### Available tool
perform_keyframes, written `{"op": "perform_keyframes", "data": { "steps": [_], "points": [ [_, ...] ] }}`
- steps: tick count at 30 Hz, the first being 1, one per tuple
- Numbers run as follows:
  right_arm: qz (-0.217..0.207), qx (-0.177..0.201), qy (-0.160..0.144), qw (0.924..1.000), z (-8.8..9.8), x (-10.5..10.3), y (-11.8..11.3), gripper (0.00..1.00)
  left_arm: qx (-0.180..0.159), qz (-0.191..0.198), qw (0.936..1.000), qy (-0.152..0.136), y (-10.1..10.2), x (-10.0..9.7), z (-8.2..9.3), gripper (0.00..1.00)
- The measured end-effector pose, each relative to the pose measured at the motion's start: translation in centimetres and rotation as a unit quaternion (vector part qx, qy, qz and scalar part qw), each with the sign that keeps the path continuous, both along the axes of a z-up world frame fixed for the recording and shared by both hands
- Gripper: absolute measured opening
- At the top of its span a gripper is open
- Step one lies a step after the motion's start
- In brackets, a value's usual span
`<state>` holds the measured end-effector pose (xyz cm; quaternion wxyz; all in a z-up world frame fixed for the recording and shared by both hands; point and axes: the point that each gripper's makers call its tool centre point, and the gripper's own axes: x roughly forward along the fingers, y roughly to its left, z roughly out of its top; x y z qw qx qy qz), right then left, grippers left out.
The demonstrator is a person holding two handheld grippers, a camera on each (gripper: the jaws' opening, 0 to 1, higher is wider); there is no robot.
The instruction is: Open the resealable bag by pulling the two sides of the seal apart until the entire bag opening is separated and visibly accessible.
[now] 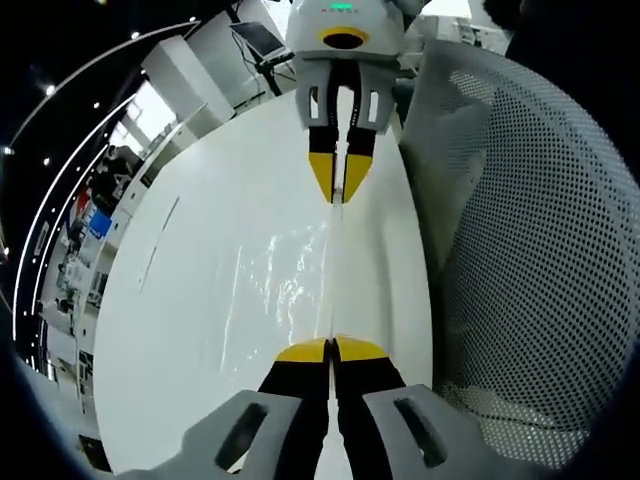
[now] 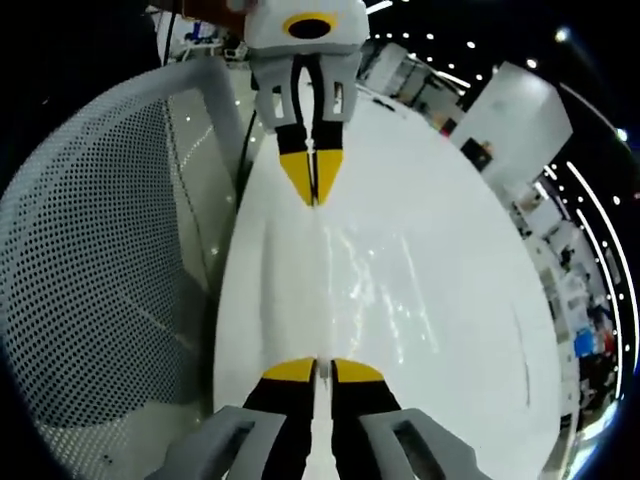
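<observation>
Two grippers face each other: the left gripper (image 1: 331,349) at the bottom of its view, the right gripper (image 1: 339,178) at the top. One clear resealable bag (image 1: 290,275) stretches between them, over one white table (image 1: 170,300). One perforated chair back (image 1: 540,250) fills the right side.

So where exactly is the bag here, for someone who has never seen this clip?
Find the white table beside the perforated mesh chair back. Above it, two yellow-tipped tongs face each other, the left and the right. The clear, glossy bag is the film stretched between them.
</observation>
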<state>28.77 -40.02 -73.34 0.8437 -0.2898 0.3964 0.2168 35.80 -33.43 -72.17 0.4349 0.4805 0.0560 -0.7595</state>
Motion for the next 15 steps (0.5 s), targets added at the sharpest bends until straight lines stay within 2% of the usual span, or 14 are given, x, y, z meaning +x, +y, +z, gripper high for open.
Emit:
{"op": "perform_keyframes", "data": {
  "steps": [2, 7, 10, 15],
  "points": [
    [0.004, -0.005, -0.007, 1.0000, 0.4, 0.3, 0.3, 0.05, -0.001, -0.003, 1.0000, -0.004, -0.1, 0.0, 0.0, 0.00],
    [0.011, -0.001, -0.025, 0.9996, 1.0, 1.0, 1.3, 0.04, -0.002, -0.002, 1.0000, -0.004, -0.4, 0.0, 0.2, 0.00],
    [0.022, 0.000, -0.025, 0.9995, 0.9, 1.2, 2.0, 0.00, -0.002, -0.004, 0.9999, -0.009, -0.3, 0.1, 0.4, 0.00],
    [0.025, 0.001, -0.026, 0.9993, 0.7, 1.7, 2.4, 0.00, -0.004, -0.010, 0.9998, -0.018, -0.2, 0.1, 0.7, 0.00]
  ]
}}
